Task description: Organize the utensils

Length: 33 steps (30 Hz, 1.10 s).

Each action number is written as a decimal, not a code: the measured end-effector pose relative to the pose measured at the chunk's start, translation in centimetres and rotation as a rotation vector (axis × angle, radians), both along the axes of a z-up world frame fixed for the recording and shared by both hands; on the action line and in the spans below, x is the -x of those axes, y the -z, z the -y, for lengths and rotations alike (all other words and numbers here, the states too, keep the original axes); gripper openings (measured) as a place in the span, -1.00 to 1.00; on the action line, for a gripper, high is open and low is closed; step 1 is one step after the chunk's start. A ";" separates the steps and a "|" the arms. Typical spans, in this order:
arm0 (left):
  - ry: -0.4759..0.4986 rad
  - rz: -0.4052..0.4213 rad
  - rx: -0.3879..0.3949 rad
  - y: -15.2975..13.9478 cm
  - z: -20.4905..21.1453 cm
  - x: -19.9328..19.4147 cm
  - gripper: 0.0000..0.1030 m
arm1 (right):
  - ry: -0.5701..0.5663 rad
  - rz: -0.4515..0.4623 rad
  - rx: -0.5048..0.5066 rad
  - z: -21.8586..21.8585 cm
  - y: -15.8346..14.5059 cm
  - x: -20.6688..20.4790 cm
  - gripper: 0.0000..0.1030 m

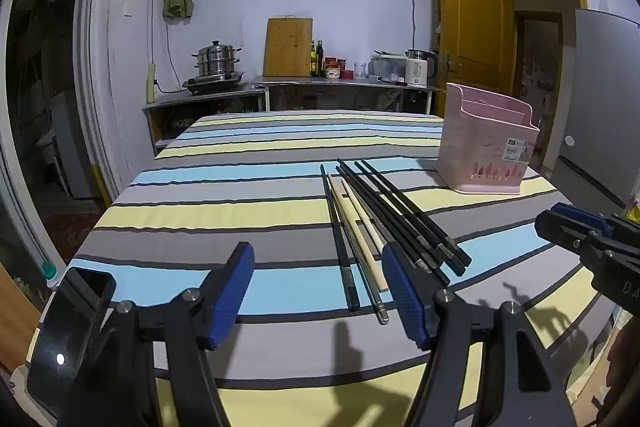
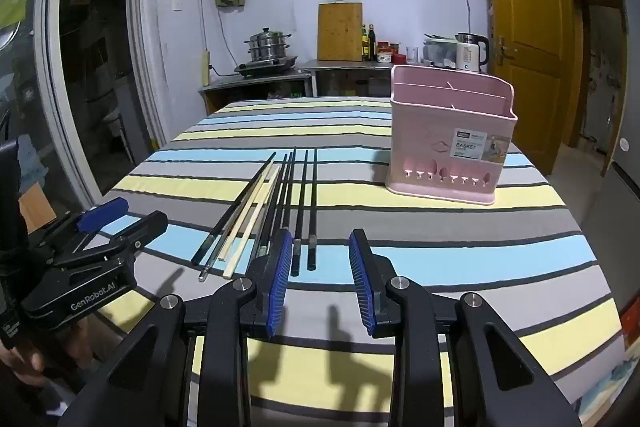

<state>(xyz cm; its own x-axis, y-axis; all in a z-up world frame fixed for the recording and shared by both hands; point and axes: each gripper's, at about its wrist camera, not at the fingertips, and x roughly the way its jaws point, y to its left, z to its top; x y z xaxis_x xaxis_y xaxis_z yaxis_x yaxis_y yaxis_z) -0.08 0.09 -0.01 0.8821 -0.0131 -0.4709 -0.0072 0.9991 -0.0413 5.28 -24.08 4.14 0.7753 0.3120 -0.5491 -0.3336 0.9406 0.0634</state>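
Several chopsticks (image 1: 376, 223), black, cream and metal, lie side by side on the striped tablecloth (image 1: 224, 211); in the right wrist view the chopsticks (image 2: 272, 207) lie just ahead. A pink utensil basket (image 1: 486, 141) stands upright behind them to the right, also in the right wrist view (image 2: 450, 135). My left gripper (image 1: 318, 297) is open and empty, hovering over the near ends of the chopsticks. My right gripper (image 2: 318, 277) is open and empty, with the ends of two black chopsticks between its fingers' line of sight.
A phone (image 1: 68, 331) lies at the table's near left corner. A counter (image 1: 340, 83) behind the table holds a steamer pot, cutting board, bottles and a kettle. A yellow door (image 1: 472, 31) stands open at right. A grey fridge (image 1: 604, 107) is at far right.
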 end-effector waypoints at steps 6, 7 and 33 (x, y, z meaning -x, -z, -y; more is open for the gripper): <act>-0.005 -0.016 -0.012 0.1 0.3 -0.1 0.33 | 0.002 0.010 -0.006 0.1 0.0 0.0 -0.40; -0.005 -0.017 -0.010 0.1 0.1 -0.2 0.33 | 0.003 0.009 -0.007 0.1 0.0 0.0 -0.40; 0.002 -0.015 -0.005 -0.2 0.1 -0.2 0.32 | 0.009 0.016 -0.017 0.4 -0.3 0.3 -0.40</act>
